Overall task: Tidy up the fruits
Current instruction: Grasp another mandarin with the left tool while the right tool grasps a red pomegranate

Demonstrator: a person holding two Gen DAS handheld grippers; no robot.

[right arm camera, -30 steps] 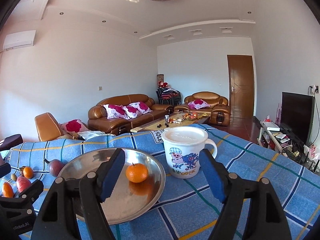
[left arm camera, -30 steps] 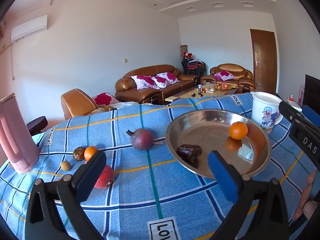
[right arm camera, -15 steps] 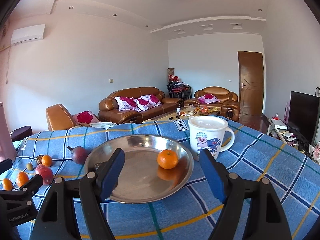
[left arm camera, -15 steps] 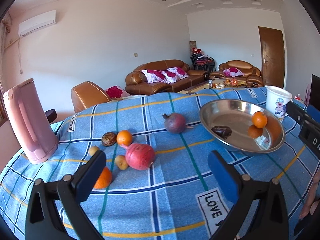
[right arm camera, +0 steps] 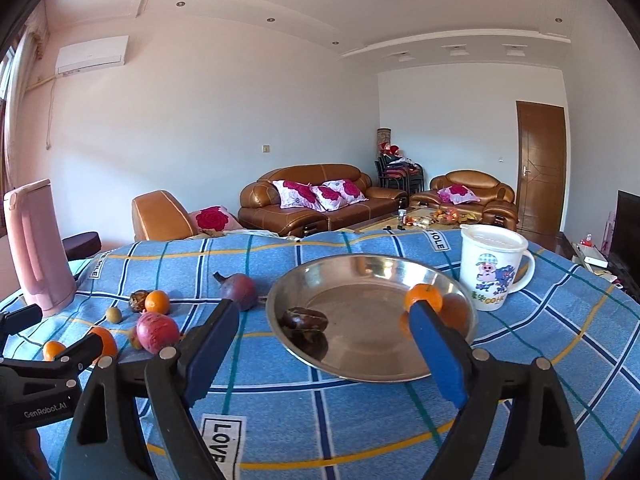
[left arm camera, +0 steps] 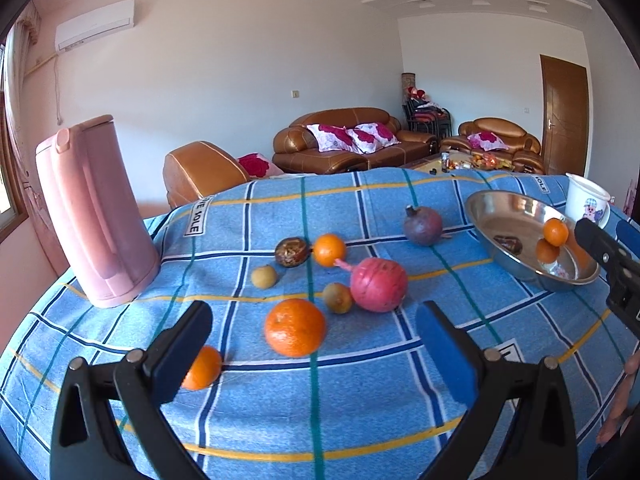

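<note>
The left gripper (left arm camera: 314,350) hangs over the near left part of the blue checked tablecloth (left arm camera: 360,408), its blue-padded jaws spread wide with nothing between the pads; in its wrist view the large round orange (left arm camera: 295,333) lies straight ahead and just beyond the fingertips, centred in the gap, so a short push forward and down would bring the pads to either side of it; being round, it offers no long axis to line up with; a smaller orange (left arm camera: 202,368) lies at the left pad, half hidden behind it; past the large orange sit a small brownish round fruit (left arm camera: 337,298) and a pink-red round fruit (left arm camera: 379,285), touching each other; farther still a second small yellowish fruit (left arm camera: 264,276), a dark wrinkled fruit (left arm camera: 291,252) and another orange (left arm camera: 329,249); the purple round fruit (left arm camera: 423,225) stands alone toward the far side; the right gripper (right arm camera: 324,332), jaws having just been opening and empty, faces the shiny steel bowl (right arm camera: 360,372) on the right part of the cloth, well apart from the loose fruit, so the left hand seems the nearer; the bowl already holds an orange (right arm camera: 424,298) and a dark fruit (right arm camera: 304,319).
</note>
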